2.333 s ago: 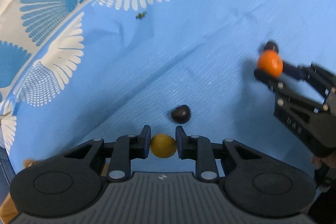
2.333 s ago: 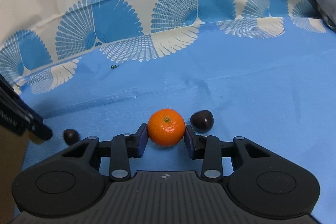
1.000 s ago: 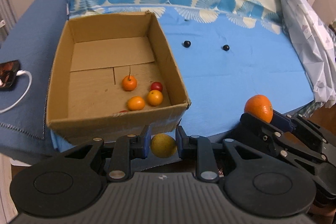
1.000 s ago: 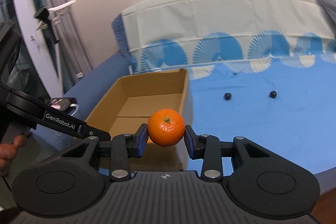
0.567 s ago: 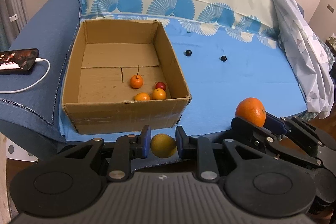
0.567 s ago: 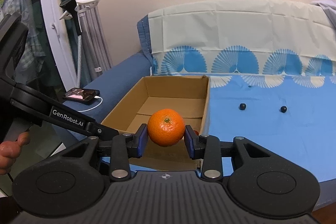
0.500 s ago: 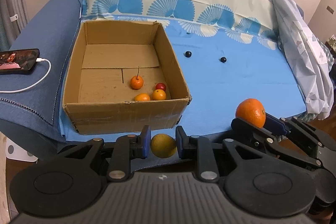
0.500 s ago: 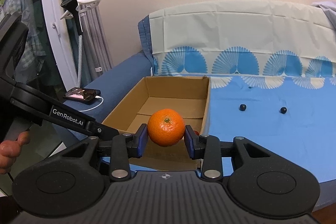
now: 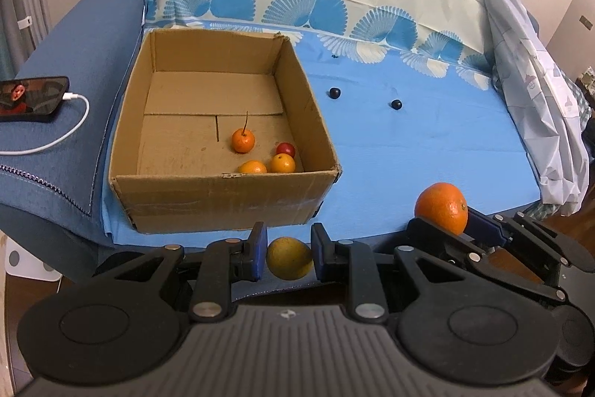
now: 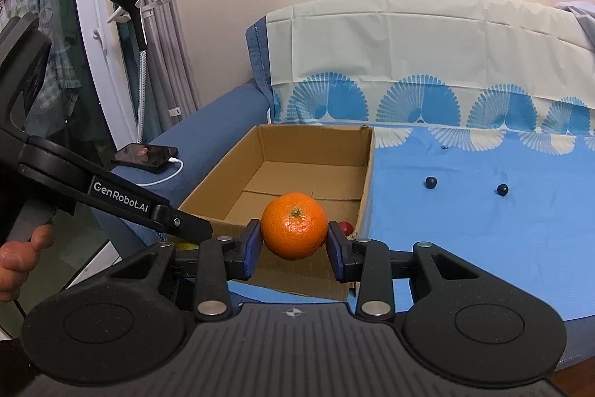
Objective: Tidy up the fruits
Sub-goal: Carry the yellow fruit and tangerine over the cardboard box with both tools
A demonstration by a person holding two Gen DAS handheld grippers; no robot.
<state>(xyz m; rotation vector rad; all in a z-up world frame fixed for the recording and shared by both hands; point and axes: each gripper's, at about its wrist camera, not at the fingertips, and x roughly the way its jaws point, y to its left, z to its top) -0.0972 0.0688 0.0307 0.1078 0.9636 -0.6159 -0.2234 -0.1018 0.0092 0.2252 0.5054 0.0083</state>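
My left gripper [image 9: 289, 252] is clenched on a small yellow fruit [image 9: 289, 258], pressed between its blue pads. My right gripper [image 10: 293, 243] grasps a mandarin [image 10: 294, 226] the same way, stem end facing me. Ahead of the left tongs sits an open cardboard box [image 9: 208, 207] with three small orange fruits and one red one lying near its front right corner. Beyond the right tongs, well apart from them, two dark round fruits [image 10: 431, 182] rest on the blue cloth [image 10: 483, 233].

Two dark fruits [image 9: 334, 93] — too small to identify — lie apart.
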